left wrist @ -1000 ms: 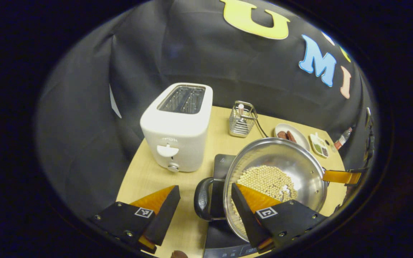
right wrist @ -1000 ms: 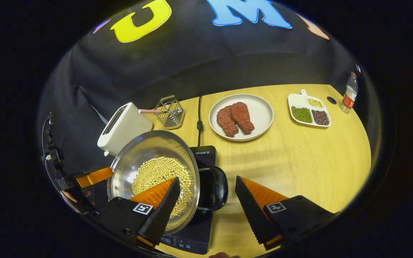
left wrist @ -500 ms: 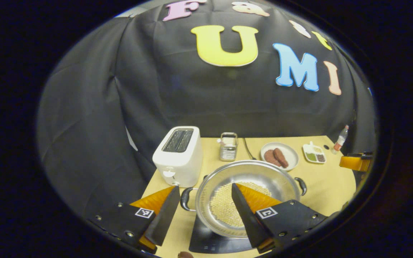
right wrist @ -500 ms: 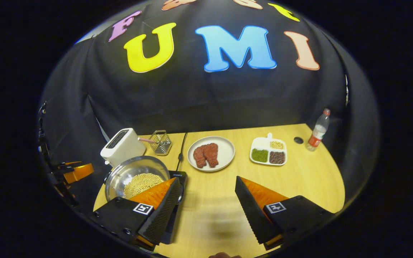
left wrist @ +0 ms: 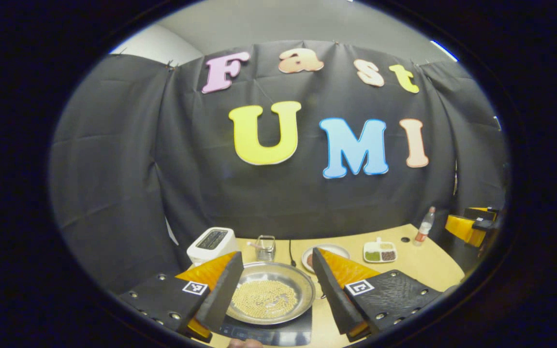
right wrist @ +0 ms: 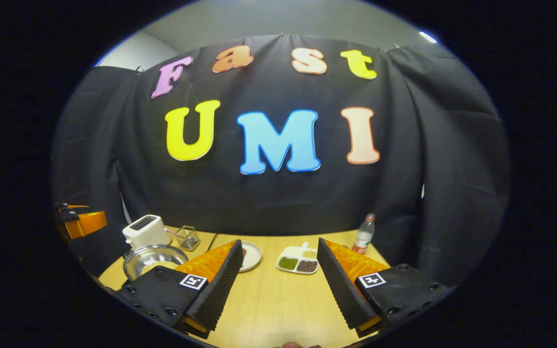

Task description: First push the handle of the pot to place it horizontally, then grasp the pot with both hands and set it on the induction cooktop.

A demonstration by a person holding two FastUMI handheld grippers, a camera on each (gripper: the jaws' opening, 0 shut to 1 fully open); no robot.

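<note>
Your pot (left wrist: 269, 298) sits on the cooktop (left wrist: 278, 333), soybeans pooled in its base, so the placing looks done and what remains is getting clear without disturbing it. Both tools are spread wide and hold nothing: the left gripper (left wrist: 274, 282) hangs above the pot, framing it between its fingers, and the right gripper (right wrist: 278, 275) hangs over bare table (right wrist: 278, 309) off to the pot's right. The risk from here is small but real: if you drop the left gripper back down or swing it sideways, a finger could clip the rim and skid the pot off the cooktop or spill beans; a sweep of the right one could catch the plate (right wrist: 250, 256) or divided tray (right wrist: 298, 263) ahead of it. The left gripper view gives you the pot nearly head-on, with the cooktop's front edge below it. The right gripper view has the pot (right wrist: 153, 258) low at the left, partly behind its own finger, and the cooktop cannot be made out there; it shows more clearly the bottle (right wrist: 364, 234) and the toaster (right wrist: 145, 231).
</note>
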